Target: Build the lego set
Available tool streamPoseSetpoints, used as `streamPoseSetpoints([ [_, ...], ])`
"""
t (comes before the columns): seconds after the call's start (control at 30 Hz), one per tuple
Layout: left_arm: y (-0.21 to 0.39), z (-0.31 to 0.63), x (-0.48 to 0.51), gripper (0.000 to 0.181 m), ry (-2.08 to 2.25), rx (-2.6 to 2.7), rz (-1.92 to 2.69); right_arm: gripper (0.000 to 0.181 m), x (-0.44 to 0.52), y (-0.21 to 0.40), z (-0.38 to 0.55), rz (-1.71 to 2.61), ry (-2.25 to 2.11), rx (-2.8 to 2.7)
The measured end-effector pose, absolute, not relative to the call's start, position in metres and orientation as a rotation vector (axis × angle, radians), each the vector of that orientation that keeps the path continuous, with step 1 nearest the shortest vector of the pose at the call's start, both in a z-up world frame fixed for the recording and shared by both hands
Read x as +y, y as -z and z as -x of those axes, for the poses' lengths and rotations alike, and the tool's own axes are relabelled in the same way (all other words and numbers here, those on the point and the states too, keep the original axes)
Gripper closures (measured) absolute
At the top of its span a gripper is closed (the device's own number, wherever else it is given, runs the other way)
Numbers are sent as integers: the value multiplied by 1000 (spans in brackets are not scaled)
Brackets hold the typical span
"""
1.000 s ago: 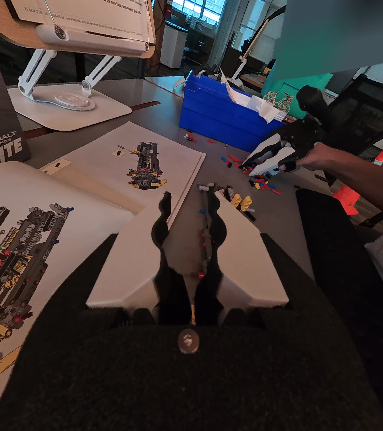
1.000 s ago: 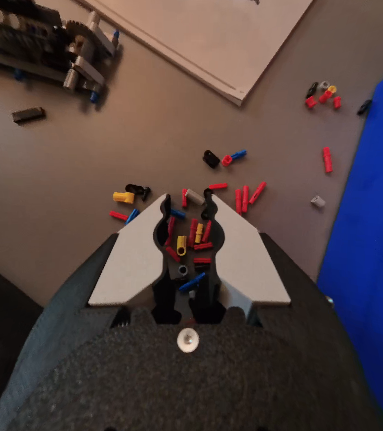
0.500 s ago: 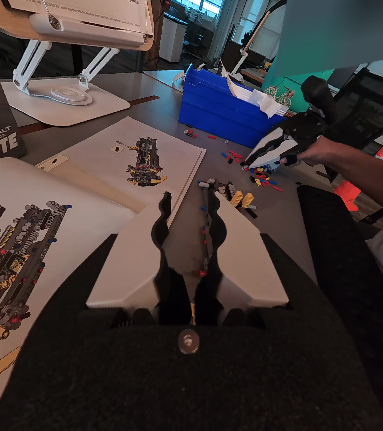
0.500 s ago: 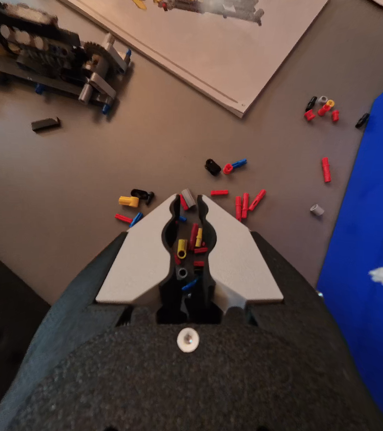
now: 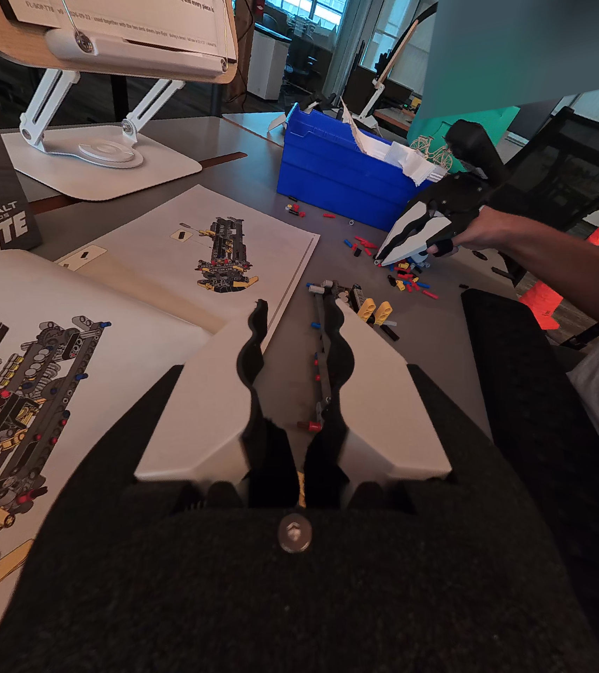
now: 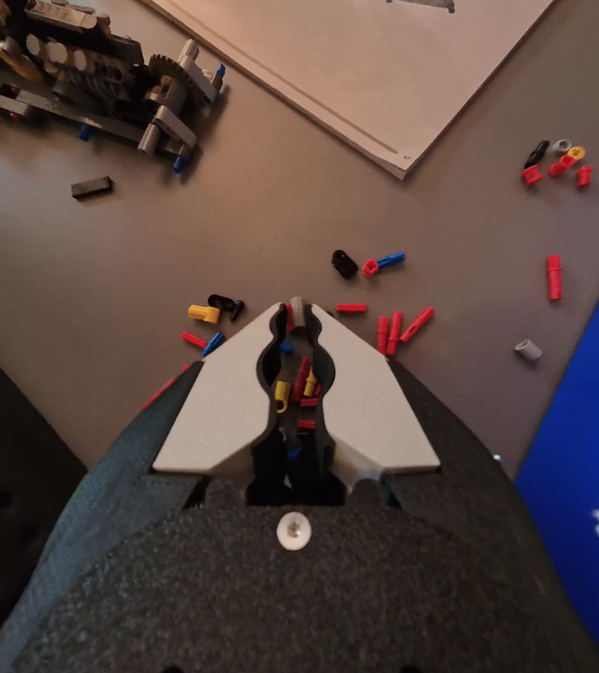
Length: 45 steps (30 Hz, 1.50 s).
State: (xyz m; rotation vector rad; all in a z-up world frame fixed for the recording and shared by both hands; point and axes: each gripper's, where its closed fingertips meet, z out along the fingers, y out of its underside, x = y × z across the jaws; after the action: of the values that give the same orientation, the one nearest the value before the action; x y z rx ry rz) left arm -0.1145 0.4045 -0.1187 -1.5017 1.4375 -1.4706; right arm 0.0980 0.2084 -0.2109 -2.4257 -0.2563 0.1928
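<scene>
The right gripper (image 6: 297,309) is closed down on a small grey piece (image 6: 298,312) at its very tips, in the middle of the loose pins (image 6: 392,331) on the table (image 6: 290,204); the grip looks complete, but the piece is small and partly hidden, so I cannot be fully sure it is clamped and not only touched. The piece lies straight ahead between the fingertips, with its long axis about along the fingers. The build (image 6: 83,83) lies ahead and to the left of this gripper, well apart from it, with its long axis running across the view. The left gripper (image 5: 296,311) is released, its jaws apart with nothing between them, and the build (image 5: 349,302) lies just ahead of its right finger. So the left gripper is the nearer one to steady the build, while the right must carry the piece over to it.
</scene>
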Motion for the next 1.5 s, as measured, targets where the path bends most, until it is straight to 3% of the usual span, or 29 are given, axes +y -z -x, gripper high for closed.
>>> streamPoseSetpoints([
  [0.57,120,114,401,152,1467,1454,1496,175,210,195,-96,2370,-199,-237],
  [0.77,120,114,404,152,1473,1434,1508,175,262,144,-73,2113,45,-309],
  [1.03,124,111,395,152,1462,1474,1505,175,378,100,-12,1784,-123,-277],
  [1.5,112,83,367,156,1561,1502,1468,175,379,89,41,1534,-12,-484],
])
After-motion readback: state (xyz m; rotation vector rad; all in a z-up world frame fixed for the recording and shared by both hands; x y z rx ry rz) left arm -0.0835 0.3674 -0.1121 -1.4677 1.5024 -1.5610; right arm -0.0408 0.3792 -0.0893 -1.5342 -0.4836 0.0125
